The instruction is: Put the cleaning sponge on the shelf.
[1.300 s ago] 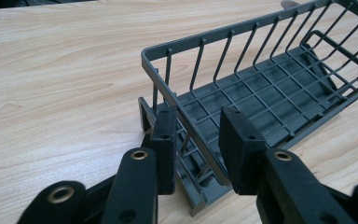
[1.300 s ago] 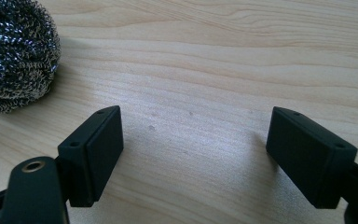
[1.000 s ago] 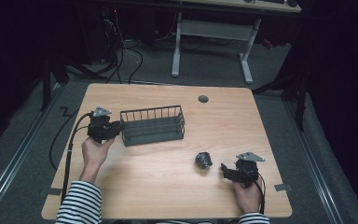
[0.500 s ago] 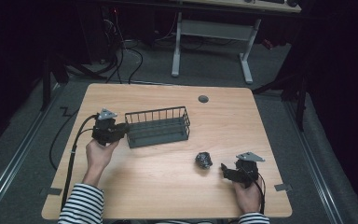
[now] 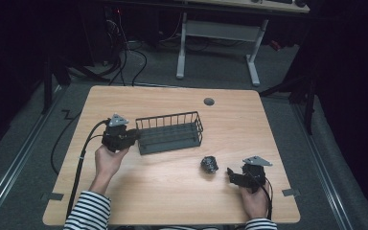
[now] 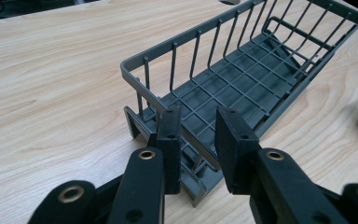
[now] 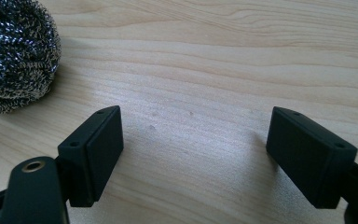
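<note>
The left tongs (image 5: 135, 136) lie level in the left hand (image 5: 109, 158), pinched narrow on the end wall of the wire basket (image 5: 170, 133), one pad inside the rim and one outside. The basket sits mid-counter (image 5: 172, 191), its far long side facing bare wood toward the grommet (image 5: 209, 101). The right tongs (image 5: 230, 173), low in the right hand (image 5: 254, 199) near the counter's front edge, gape wide and hold nothing, with the steel scourer (image 5: 209, 164) just beside them, between them and the basket. No writing is legible.
</note>
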A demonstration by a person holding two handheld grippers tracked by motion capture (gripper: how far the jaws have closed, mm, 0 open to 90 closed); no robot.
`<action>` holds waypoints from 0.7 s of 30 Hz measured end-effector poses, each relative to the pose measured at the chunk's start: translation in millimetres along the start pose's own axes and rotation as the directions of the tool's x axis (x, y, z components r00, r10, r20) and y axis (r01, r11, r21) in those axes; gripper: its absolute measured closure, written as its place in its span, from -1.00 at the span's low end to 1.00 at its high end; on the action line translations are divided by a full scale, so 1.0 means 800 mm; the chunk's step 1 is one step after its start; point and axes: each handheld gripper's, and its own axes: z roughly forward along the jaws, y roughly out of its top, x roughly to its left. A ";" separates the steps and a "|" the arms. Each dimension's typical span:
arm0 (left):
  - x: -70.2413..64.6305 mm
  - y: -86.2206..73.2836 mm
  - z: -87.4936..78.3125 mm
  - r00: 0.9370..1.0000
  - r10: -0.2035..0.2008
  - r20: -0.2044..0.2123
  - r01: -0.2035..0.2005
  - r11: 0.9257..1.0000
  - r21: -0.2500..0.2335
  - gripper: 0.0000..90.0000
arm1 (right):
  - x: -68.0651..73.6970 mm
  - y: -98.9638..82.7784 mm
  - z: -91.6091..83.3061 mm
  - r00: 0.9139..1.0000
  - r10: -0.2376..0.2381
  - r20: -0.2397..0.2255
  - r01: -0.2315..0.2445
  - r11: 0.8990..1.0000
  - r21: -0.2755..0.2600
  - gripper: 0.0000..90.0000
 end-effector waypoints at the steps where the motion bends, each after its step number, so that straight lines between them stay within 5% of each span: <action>1: -0.002 0.000 0.001 1.000 0.006 0.003 -0.006 1.000 0.001 0.61 | 0.000 0.000 0.000 1.000 0.000 0.000 0.000 1.000 0.000 -0.58; 12: -0.026 0.005 0.009 0.999 0.038 0.032 -0.038 0.999 -0.001 0.61 | 0.000 0.000 0.000 1.000 0.000 0.000 0.000 1.000 0.000 -0.58; 21: -0.027 0.006 0.009 0.999 0.030 0.044 -0.030 1.000 -0.009 0.50 | 0.000 0.000 0.000 1.000 0.000 0.000 0.000 1.000 0.000 -0.58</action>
